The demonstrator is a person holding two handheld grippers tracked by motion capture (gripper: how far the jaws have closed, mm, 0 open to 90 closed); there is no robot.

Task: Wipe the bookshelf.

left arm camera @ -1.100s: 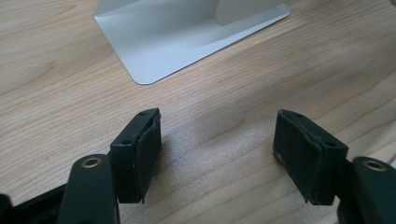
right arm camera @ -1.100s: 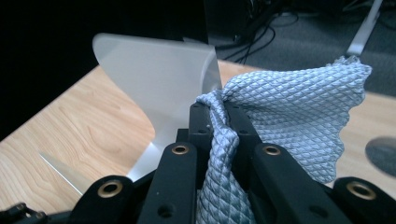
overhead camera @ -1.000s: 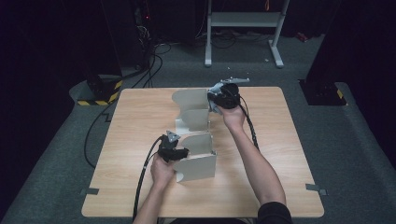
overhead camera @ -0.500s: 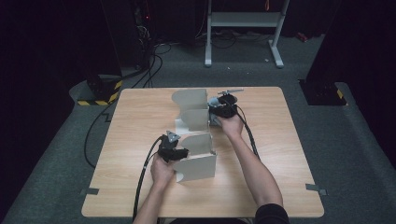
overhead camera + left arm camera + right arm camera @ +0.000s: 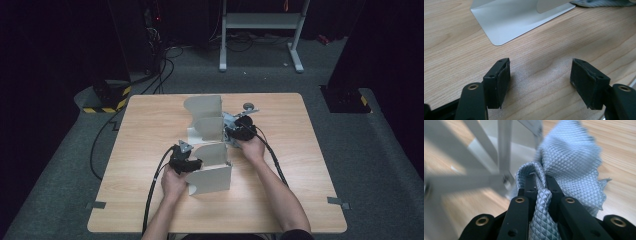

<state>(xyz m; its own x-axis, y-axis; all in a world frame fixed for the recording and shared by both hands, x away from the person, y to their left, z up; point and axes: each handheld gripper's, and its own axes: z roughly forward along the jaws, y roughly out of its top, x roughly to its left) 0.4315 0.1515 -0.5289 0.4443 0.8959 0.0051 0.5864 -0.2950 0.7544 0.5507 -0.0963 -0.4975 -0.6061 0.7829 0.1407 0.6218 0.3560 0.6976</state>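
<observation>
A grey metal rack [image 5: 206, 150] with curved upright dividers stands in the middle of the wooden table [image 5: 300, 165]. My right gripper [image 5: 239, 129] is at the rack's right side, low near the table. In the right gripper view the right gripper [image 5: 540, 178] is shut on a fold of grey-blue waffle-weave cloth [image 5: 571, 162], and the rack's bars [image 5: 504, 145] are blurred just beyond. My left gripper [image 5: 185, 162] rests at the rack's front left. In the left gripper view the left gripper [image 5: 540, 72] is open over bare wood, facing the rack's base plate [image 5: 511, 20].
A corner of the cloth [image 5: 599, 3] lies past the base plate. Cables trail from both grippers off the table's front. Beyond the table are a white desk frame [image 5: 260, 30], floor cables and a yellow-black striped block [image 5: 107, 97].
My right gripper has come down and toward the person along the rack's right side, carrying the cloth. The left gripper has stayed put.
</observation>
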